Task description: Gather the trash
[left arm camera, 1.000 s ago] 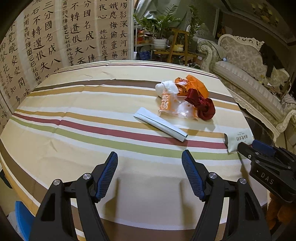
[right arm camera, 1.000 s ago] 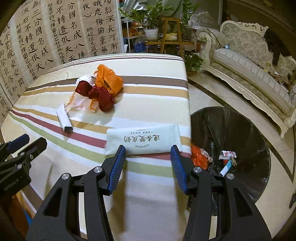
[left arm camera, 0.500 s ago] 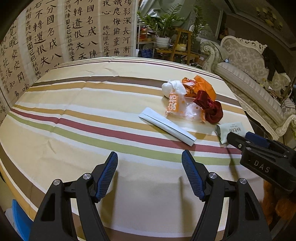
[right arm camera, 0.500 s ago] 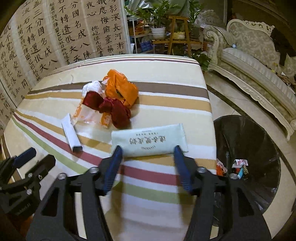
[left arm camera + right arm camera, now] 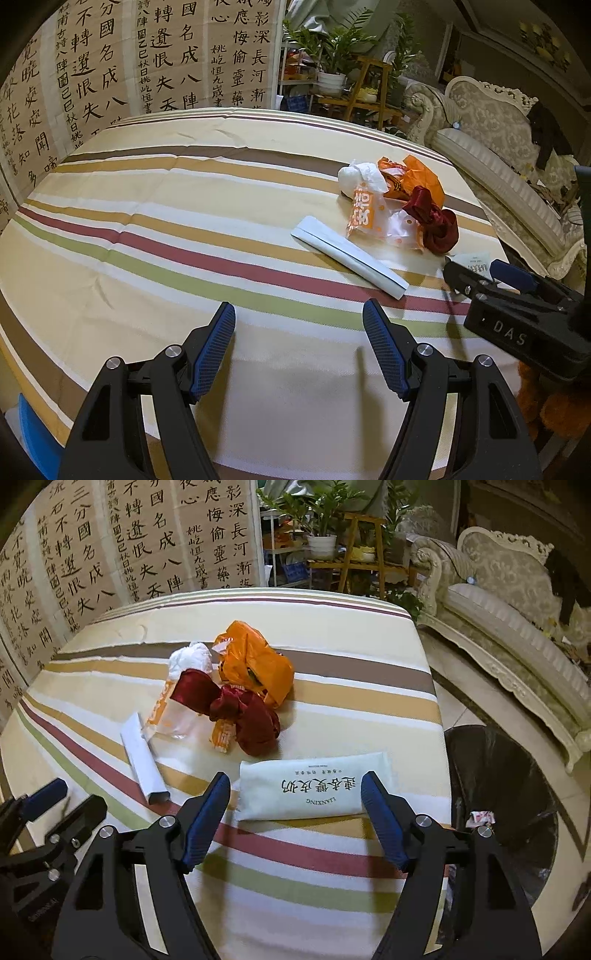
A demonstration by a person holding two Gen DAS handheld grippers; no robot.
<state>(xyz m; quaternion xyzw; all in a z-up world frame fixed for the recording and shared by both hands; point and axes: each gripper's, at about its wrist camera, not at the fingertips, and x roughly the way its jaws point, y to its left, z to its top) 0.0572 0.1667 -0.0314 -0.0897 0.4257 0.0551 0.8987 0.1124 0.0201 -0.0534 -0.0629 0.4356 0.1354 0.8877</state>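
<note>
Matt woven tablecloth (image 5: 332, 867), glossy red ribbon (image 5: 240, 712)

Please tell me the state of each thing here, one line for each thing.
Pale green packet: flat on the table, between the open jaws, not gripped.
White box: lying flat.
Orange bag: crumpled.
Red ribbon: bunched.
Trash bin: open, some trash inside.
Right hand-held gripper: opening.
Left hand-held gripper: open, empty.

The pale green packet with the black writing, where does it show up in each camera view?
Left wrist: the pale green packet is at the right edge, mostly hidden behind the right gripper.
Right wrist: the packet lies at centre, between the gripper's opening fingers, unclamped.
Shared landmark: the dark red ribbon, just beyond the packet.
</note>
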